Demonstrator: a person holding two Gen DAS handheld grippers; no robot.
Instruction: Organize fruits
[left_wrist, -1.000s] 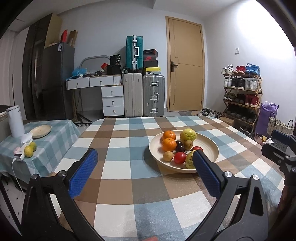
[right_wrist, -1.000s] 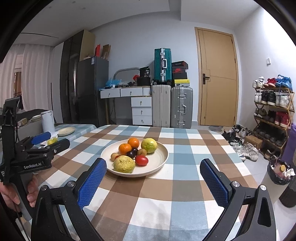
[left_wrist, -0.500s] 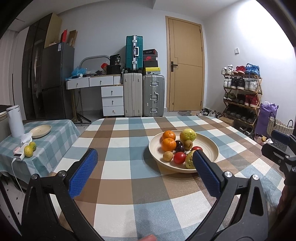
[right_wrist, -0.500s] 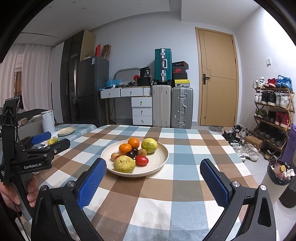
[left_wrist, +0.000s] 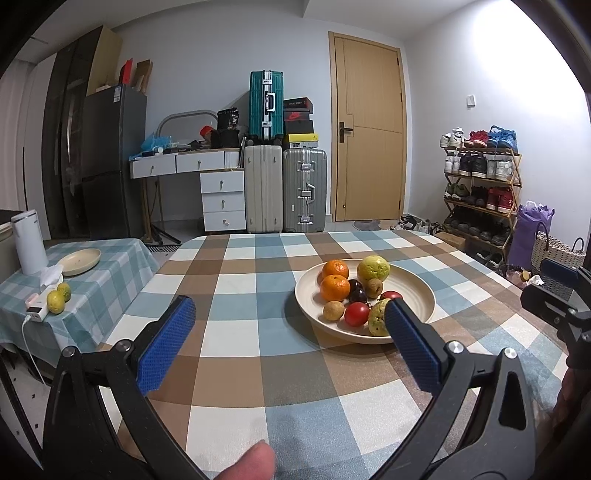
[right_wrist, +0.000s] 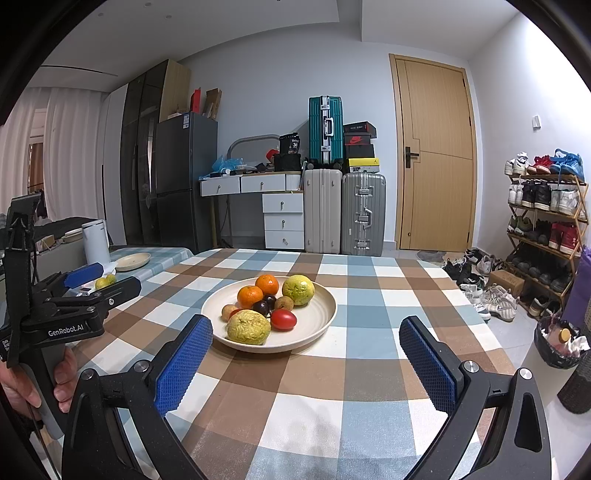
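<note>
Checked table (right_wrist: 369, 332): plate (right_wrist: 317, 317) holds oranges (right_wrist: 250, 296), guavas (right_wrist: 248, 327), tomato (right_wrist: 283, 319).

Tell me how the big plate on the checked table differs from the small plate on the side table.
The big plate is heaped with mixed fruit; the small plate looks bare inside, two yellow-green fruits lying outside it on the cloth. The big plate looks wider and deeper. The big plate is nearer both grippers; the small plate is off to the left. Both are round and cream.
</note>
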